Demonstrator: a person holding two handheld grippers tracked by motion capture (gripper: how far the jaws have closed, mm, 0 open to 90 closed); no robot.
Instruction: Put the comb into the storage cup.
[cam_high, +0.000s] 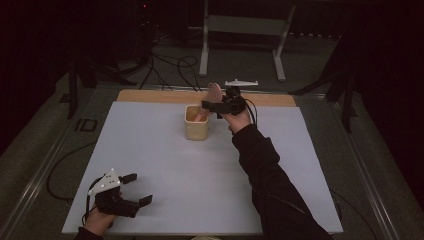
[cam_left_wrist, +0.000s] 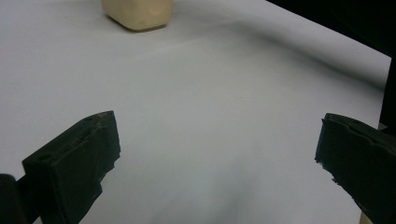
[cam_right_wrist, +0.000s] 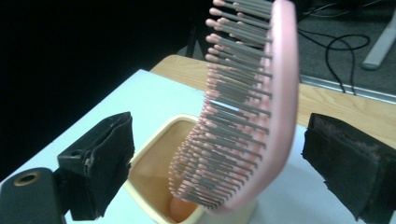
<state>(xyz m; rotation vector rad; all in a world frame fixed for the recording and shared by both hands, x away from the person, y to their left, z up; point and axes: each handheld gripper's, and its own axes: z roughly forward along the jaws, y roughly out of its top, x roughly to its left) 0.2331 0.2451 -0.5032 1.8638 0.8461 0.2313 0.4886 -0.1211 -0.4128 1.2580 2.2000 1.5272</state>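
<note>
dim room, dark nearly everywhere beyond the table. white sheet spread over a table with a bare wooden edge along the far side. grey floor behind, crossed by black cables. pale metal stand on two legs farther back. dark uprights at left and right, perhaps tripod legs. small red light in the blackness.

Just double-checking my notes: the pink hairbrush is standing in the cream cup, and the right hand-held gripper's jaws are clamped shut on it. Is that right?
Not quite. The pink hairbrush does stand in the cream cup, but the right hand-held gripper is open: the right gripper view shows its jaws apart on either side of the brush, not clamped.
</note>
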